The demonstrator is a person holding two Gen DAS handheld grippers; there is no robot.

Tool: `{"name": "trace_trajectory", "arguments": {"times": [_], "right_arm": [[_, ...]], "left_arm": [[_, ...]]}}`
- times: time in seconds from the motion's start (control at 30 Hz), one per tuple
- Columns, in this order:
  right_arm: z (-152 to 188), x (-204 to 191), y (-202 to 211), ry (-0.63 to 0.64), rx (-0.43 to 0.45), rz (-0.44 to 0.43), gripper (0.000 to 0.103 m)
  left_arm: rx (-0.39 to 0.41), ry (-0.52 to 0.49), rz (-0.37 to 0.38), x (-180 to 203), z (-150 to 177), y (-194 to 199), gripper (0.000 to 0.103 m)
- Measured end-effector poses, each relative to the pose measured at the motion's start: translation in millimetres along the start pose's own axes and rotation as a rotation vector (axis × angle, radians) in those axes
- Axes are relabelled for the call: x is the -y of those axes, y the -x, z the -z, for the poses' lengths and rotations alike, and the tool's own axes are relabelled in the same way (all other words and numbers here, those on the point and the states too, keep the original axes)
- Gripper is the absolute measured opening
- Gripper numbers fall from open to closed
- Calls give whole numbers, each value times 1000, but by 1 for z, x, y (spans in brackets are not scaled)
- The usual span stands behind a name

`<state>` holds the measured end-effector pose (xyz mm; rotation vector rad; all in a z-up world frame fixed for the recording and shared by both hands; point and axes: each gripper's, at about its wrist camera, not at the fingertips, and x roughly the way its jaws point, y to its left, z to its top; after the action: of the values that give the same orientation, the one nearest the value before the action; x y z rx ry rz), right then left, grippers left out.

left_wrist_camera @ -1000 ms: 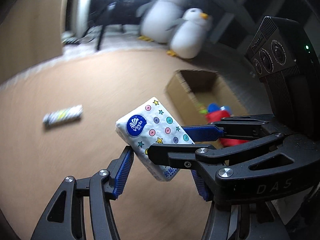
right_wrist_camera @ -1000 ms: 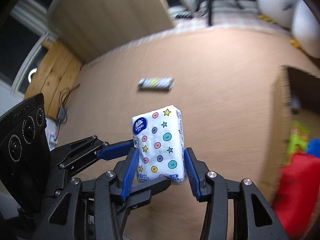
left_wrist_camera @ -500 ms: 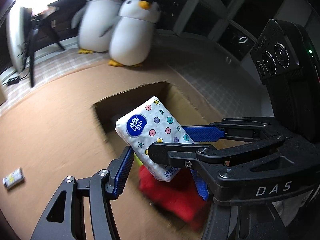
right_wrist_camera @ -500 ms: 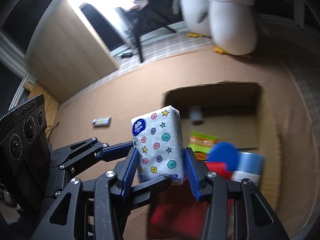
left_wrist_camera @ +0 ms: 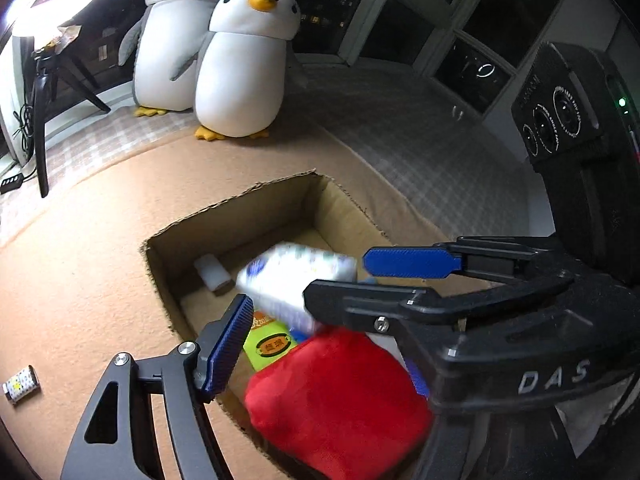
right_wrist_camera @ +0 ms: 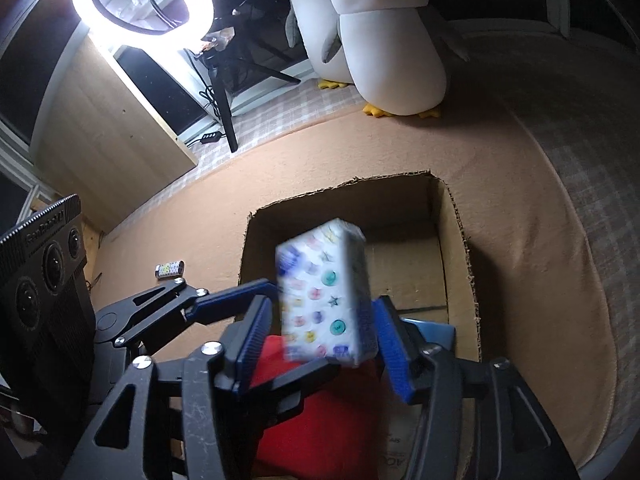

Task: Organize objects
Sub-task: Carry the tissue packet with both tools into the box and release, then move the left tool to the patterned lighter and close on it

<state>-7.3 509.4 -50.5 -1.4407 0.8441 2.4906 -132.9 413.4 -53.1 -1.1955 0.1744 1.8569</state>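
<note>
A white tissue pack with coloured dots and stars shows blurred above the open cardboard box. It sits between the blue pads of both grippers, crossed over the box. My left gripper has its jaws opening, and its pads stand off the pack. The jaws of my right gripper are opening too, with a gap at its left pad. The pack tilts loose between them.
Inside the box lie a red plush item, a green packet and a small white block. A small spotted pack lies on the tan carpet. Two plush penguins and a ring light stand behind.
Both grippers carried the pack from over the carpet to above the box. Their jaws have widened, and the pack, sharp and firmly clamped before, is now blurred and tilted.
</note>
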Motion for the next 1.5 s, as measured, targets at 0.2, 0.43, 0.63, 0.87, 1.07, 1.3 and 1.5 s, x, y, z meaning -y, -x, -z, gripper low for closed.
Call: {"name": "trace_trajectory", "arguments": {"times": [0.2, 0.43, 0.63, 0.87, 1.07, 1.3, 1.5], "right_arm": [[-2, -3, -3, -11, 9, 10, 55], [0, -13, -2, -18, 29, 9, 56], [6, -32, -2, -14, 46, -7, 55], [21, -68, -11, 14, 28, -68, 55], [38, -100, -20, 60, -6, -85, 55], [55, -115, -22, 46, -25, -107, 55], [68, -119, -21, 30, -38, -94, 55]], "left_arm": [[20, 13, -17, -18, 8, 17, 74], [30, 54, -65, -53, 24, 41, 74], [35, 150, -124, -110, 43, 66, 74], [32, 270, -206, -185, 68, 94, 74], [17, 331, -271, -235, 86, 104, 74], [0, 373, -303, -276, 86, 104, 73], [-25, 442, -260, -309, 87, 96, 68]]}}
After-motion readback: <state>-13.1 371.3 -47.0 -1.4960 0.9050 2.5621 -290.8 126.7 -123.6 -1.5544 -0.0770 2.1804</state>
